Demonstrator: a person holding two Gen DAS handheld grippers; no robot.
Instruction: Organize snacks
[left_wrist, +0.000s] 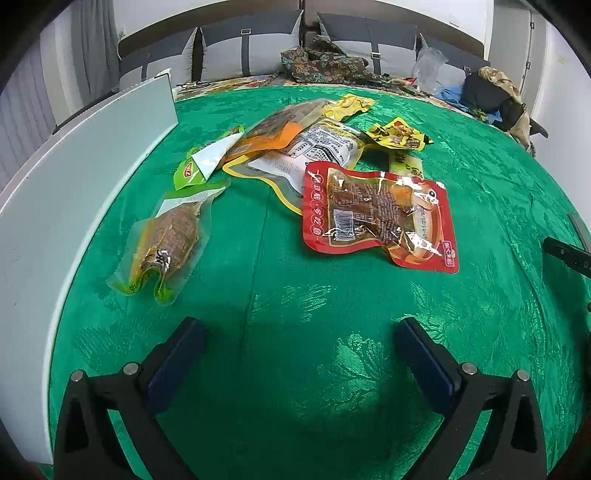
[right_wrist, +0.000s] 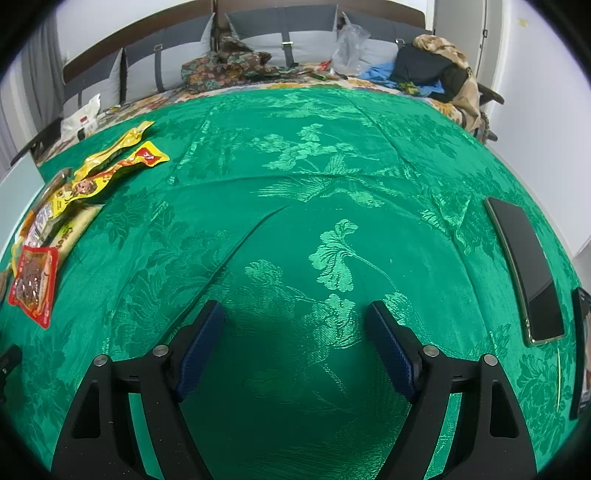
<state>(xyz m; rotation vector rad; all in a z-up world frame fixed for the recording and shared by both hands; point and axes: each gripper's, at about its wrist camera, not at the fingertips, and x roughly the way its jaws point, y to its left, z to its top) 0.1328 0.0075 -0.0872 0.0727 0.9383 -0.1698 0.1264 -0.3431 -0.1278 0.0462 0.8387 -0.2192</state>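
Left wrist view: my left hand-held gripper (left_wrist: 295, 336) hangs spread wide and empty over the green brocade tablecloth (left_wrist: 295, 280), the red crinkled plastic snack packet (left_wrist: 376, 218) lying just ahead. My right hand-held gripper (right_wrist: 295, 317) gapes empty too, snacks far left.

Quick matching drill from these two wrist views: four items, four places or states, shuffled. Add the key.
1. red snack pouch
2. phone
3. left gripper
4. pale board

A. dark, face up at the right of the green cloth
B. along the cloth's left edge
C. open, empty, above bare cloth
D. nearest packet of the main pile, label side up

Pairs: 1-D, 2-A, 3-C, 4-B
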